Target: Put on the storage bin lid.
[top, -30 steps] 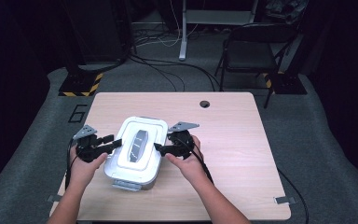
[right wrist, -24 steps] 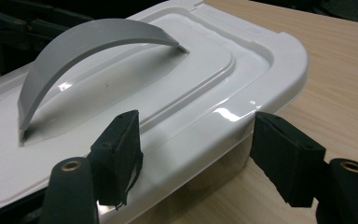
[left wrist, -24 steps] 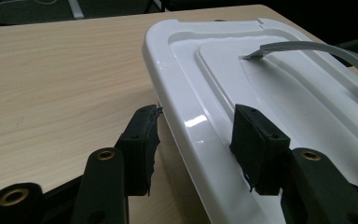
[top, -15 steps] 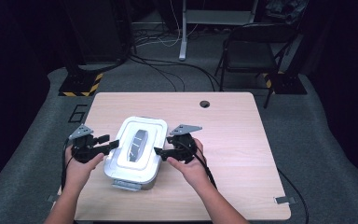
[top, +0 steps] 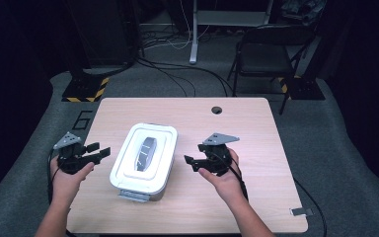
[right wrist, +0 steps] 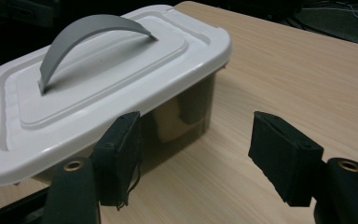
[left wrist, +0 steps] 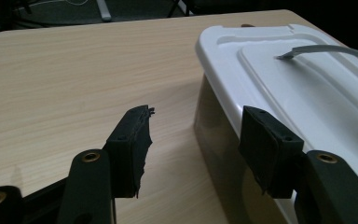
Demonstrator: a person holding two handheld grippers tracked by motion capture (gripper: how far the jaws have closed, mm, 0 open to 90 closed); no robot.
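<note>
Left hand-held gripper (top: 103, 152) is hovering just left of the white lidded box (top: 143, 163), its jaws having just been opening, spread with nothing between them. I am judging the box as stiff, smooth plastic, likely slippery at the sides; its grey arched handle (right wrist: 88, 35) is looking like the surest hold. My right hand-held gripper (top: 190, 162) is hanging spread and empty beside it on the surface (top: 256, 148).
</note>
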